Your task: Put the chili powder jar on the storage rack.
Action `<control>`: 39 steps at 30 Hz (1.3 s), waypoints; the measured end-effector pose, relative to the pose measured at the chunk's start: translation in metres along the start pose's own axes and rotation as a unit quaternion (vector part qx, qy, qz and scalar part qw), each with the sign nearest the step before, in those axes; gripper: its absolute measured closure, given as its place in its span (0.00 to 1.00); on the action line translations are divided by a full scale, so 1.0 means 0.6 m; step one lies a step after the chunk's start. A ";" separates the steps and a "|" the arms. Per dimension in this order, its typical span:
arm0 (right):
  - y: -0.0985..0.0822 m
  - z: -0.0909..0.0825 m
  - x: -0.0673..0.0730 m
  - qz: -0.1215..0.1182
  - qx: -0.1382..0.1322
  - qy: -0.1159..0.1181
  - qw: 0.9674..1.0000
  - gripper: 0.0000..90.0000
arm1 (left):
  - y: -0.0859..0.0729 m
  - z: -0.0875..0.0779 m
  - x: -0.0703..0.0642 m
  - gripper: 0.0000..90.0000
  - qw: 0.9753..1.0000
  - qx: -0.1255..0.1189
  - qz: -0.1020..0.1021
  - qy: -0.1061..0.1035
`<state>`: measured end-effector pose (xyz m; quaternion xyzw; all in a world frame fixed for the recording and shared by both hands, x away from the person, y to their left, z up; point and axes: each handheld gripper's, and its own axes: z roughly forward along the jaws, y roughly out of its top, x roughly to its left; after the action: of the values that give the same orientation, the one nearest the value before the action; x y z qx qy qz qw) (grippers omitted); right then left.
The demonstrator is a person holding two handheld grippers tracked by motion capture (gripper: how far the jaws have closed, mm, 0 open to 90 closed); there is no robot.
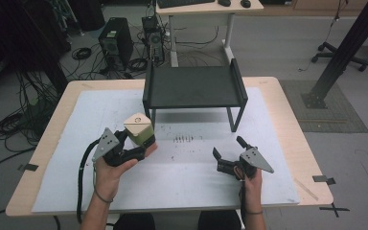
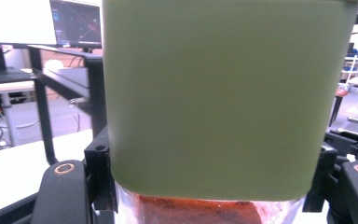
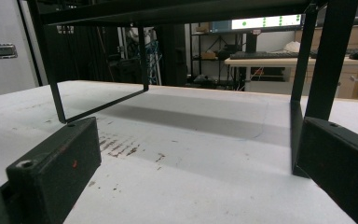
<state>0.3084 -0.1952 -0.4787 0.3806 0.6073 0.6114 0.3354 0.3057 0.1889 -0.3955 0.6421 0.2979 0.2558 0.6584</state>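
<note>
Jar (image 1: 140, 130): we are holding a square container with a pale green band, a tan lid and reddish contents clear of the table (image 1: 278, 105), at its left centre, in front of the black shelf.
Left gripper (image 1: 135, 143): we are clamping its 2 jaws on the jar's lower body; in the left gripper view the green band (image 2: 223, 93) is looming between them, with red contents (image 2: 191, 212) showing through clear plastic below.
Right gripper (image 1: 227, 155): we are resting it low over the white mat (image 1: 182, 172), right of centre, jaws spread apart and gripping nothing.
Black shelf (image 1: 194, 86): it is standing at the table's far middle; its legs are framing the right gripper view.
Mat: we are seeing dark scuff marks (image 1: 188, 139) between the 2 grippers.
</note>
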 end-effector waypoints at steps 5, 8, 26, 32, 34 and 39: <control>0.000 0.000 0.000 0.001 0.000 0.000 1.000 0.00 | 0.012 0.019 -0.005 0.32 1.000 0.001 -0.002 -0.012; 0.000 0.000 0.000 0.002 0.000 0.000 1.000 0.00 | 0.022 0.031 -0.006 0.32 1.000 -0.001 -0.001 -0.017; 0.000 -0.001 -0.001 0.004 -0.003 0.002 1.000 0.00 | 0.074 0.087 -0.001 0.32 1.000 0.000 0.005 -0.025; 0.000 -0.001 -0.002 0.005 -0.003 0.003 1.000 0.00 | 0.090 0.101 0.006 0.32 1.000 -0.003 0.006 -0.023; 0.000 -0.001 -0.002 0.007 -0.003 0.003 1.000 0.00 | 0.093 0.103 0.007 0.32 1.000 -0.004 0.006 -0.023; 0.000 -0.001 -0.002 0.008 -0.003 0.004 1.000 0.00 | 0.110 0.116 0.016 0.32 1.000 -0.013 0.003 -0.024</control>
<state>0.3086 -0.1965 -0.4789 0.3821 0.6037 0.6172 0.3296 0.3657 0.1504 -0.3302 0.6401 0.2767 0.2460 0.6732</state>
